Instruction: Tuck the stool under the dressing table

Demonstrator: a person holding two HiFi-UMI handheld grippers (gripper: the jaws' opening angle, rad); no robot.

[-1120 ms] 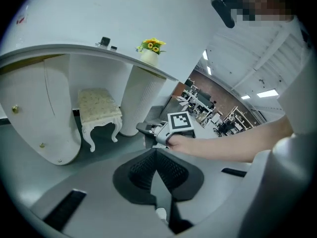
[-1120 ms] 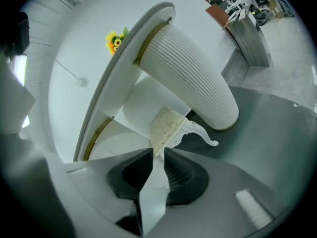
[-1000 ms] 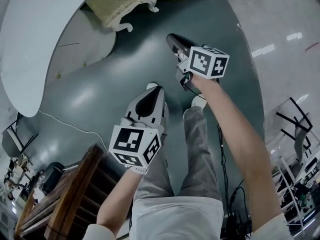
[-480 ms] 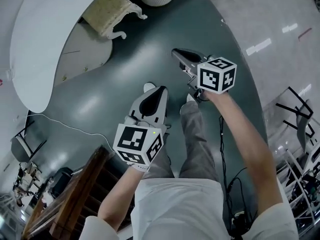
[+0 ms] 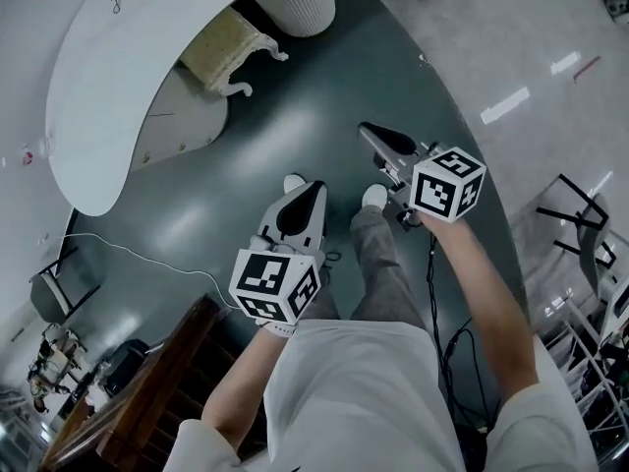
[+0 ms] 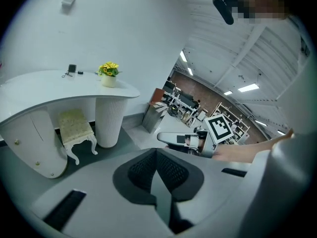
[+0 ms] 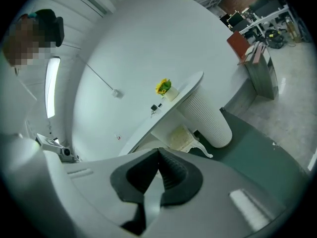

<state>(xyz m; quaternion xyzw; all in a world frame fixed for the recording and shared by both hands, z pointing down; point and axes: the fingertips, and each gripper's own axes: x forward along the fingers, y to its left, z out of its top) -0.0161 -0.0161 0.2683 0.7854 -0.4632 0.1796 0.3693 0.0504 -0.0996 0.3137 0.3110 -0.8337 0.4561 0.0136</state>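
1. Stool [image 5: 228, 52] stands on dark floor [image 5: 295, 116], partly under the white dressing table [image 5: 108, 96], just beside the ribbed pedestal [image 5: 300, 3].
2. Left gripper [image 5: 313, 191] and right gripper [image 5: 371, 134] held up over the floor, well apart from the stool, both empty, jaws look together.
3. White cable [image 5: 147, 254] on floor; wooden furniture [image 5: 147, 401] lower left.

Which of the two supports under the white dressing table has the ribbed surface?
The round pedestal right of the stool is ribbed; the panel on the stool's left is smooth.
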